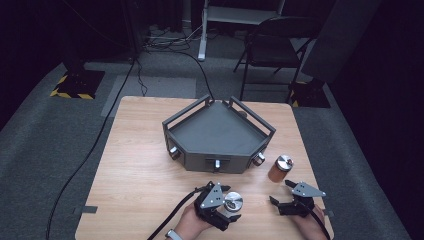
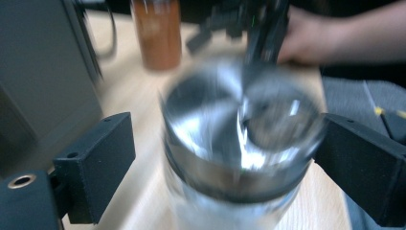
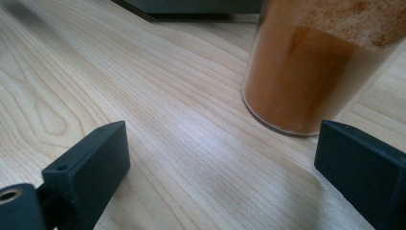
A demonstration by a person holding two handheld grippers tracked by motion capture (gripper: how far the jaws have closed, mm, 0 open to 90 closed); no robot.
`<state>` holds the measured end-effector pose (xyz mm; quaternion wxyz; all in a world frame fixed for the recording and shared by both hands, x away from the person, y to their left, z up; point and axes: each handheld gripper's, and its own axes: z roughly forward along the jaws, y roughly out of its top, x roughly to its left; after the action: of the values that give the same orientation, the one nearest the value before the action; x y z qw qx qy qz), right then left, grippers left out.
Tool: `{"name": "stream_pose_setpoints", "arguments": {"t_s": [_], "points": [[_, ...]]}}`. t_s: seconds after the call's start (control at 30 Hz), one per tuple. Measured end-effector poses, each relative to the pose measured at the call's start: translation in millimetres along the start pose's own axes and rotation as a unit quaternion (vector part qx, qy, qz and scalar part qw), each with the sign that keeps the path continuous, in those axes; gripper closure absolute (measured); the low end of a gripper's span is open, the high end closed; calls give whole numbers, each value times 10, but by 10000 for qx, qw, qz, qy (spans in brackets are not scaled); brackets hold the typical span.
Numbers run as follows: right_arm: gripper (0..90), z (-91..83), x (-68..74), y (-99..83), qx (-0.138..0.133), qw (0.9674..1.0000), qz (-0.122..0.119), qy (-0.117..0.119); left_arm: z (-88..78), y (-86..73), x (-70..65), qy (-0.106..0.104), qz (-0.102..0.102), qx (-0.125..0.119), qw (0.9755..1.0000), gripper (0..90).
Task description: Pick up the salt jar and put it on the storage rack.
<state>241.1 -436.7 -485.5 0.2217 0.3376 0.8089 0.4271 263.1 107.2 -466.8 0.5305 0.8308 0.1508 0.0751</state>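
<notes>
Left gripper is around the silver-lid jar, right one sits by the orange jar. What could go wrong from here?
1. The left gripper straddles the clear jar, but its left pad stands clear of the lid: an off-centre close may tip it.
2. The jar sits near the table front edge; a shove might send it off.
3. The orange spice jar is off-centre, by the right gripper's right jaw: advancing could topple it.

jar lid (image 2: 239,129): shining silver
spice jar (image 1: 279,169): showing orange-brown powder
tray (image 1: 218,131): looking dark grey
table (image 1: 140,170): light wood grain
grippers' jaws: black
</notes>
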Motion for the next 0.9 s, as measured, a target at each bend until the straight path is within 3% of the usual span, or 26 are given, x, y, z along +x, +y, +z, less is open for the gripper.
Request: {"name": "stream_pose_setpoints", "arguments": {"t_s": [0.1,0.17,0.2,0.23,0.27,0.47,0.67,0.73,0.77,0.8,0.9], "points": [[51,-1,-2,-1,-3,10000,-9,8,78,-88,-75,122,-103,11,9999,108],[51,-1,-3,-2,-3,10000,-11,11,123,-122,-153,326,-133,132,9993,132],[51,-1,-4,-2,-2,10000,-11,17,148,-119,-291,583,130,202,9980,221],[51,-1,-4,-2,-2,10000,-11,17,148,-119,-291,583,130,202,9980,282],[51,-1,-5,-2,-3,10000,-14,18,157,-145,-358,714,224,122,9971,282],[51,-3,-6,-4,-5,10000,-27,27,145,-162,-364,682,244,85,9973,300],[51,-4,-7,-3,-3,10000,-24,30,121,-133,-346,700,80,145,9974,302],[51,-4,-8,-3,-3,10000,-22,33,62,-180,-266,555,-185,-81,9983,303],[51,-4,-9,-3,-3,10000,-23,34,62,-180,-266,555,-185,-81,9983,303],[51,-4,-10,-1,2,10000,-22,36,16,-199,-223,500,-313,-231,9980,302],[51,-4,-11,-1,2,10000,-22,38,-67,-114,-179,552,-342,-254,9976,302]]}}
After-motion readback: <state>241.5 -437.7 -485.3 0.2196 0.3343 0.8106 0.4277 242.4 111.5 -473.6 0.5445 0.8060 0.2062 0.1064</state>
